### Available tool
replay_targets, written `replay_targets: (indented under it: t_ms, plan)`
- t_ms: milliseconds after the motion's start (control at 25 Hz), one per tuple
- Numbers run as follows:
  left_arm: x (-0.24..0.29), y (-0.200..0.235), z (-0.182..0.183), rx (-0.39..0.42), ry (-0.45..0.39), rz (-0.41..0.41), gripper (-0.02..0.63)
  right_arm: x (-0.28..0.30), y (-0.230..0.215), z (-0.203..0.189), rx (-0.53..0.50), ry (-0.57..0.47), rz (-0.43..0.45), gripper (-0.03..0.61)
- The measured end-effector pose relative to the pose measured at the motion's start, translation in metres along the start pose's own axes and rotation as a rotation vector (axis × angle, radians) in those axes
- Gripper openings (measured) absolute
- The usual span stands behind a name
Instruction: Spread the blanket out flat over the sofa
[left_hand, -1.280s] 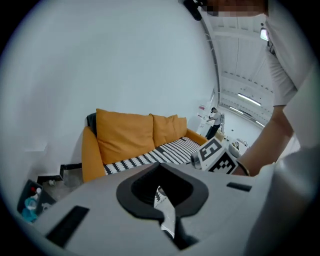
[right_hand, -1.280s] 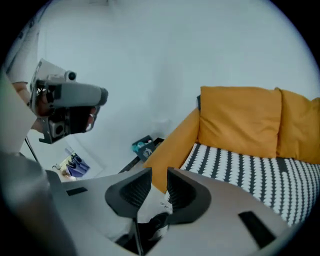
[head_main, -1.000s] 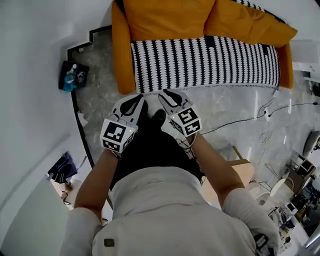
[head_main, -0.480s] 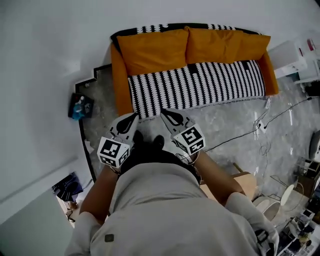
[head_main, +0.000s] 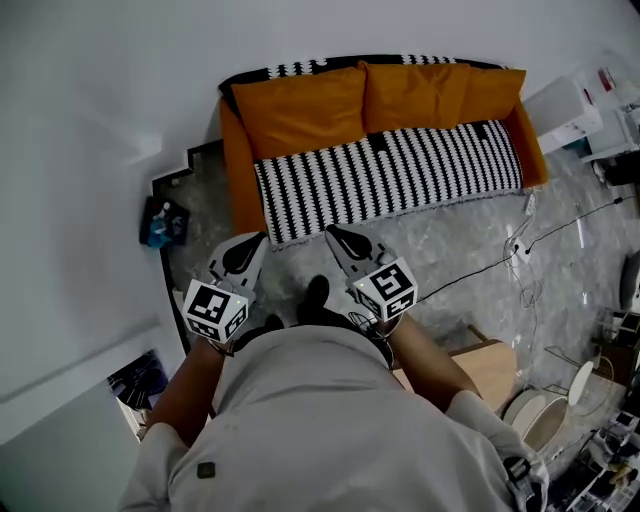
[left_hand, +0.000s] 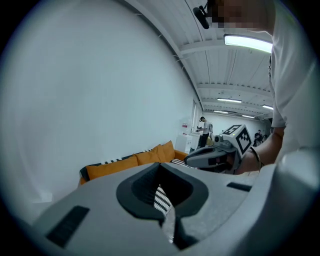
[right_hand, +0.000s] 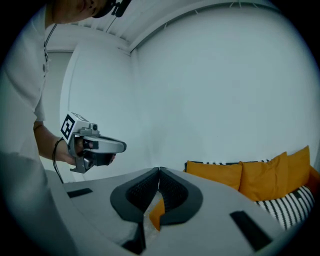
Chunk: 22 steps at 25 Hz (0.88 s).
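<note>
we've backed off, and the right gripper has snapped together on nothing; the left gripper is pinched empty too. the black-and-white striped blanket lies flat on the orange fabric sofa at 12 o'clock, so it looks done.

Sofa: orange, against the wall.
Seat: striped blanket lies flat across it.
Backrest: orange cushions lean against it.

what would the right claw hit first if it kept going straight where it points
Probably the sofa's orange armrest, beside the striped blanket. Nothing shows between it and the shut right claw, though depth is unclear.
</note>
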<state>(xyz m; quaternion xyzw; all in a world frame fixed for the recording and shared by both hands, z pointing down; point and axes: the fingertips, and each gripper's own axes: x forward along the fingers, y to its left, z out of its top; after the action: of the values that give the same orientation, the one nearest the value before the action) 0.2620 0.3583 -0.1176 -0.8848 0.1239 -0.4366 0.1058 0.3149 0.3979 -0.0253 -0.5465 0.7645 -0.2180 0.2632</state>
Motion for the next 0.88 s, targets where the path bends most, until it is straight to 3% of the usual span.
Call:
replay_targets:
  t_ms: [280,880]
  plan:
    - [-0.055,-0.009,-0.005,0.019,-0.022,-0.033,0.009,-0.024,0.052,0.017,-0.016,-0.063,-0.066,0.028]
    - [-0.223,-0.013,-0.027,0.049,-0.134,-0.037,0.009,-0.035,0.225,0.020,-0.088,-0.127,-0.115,0.026]
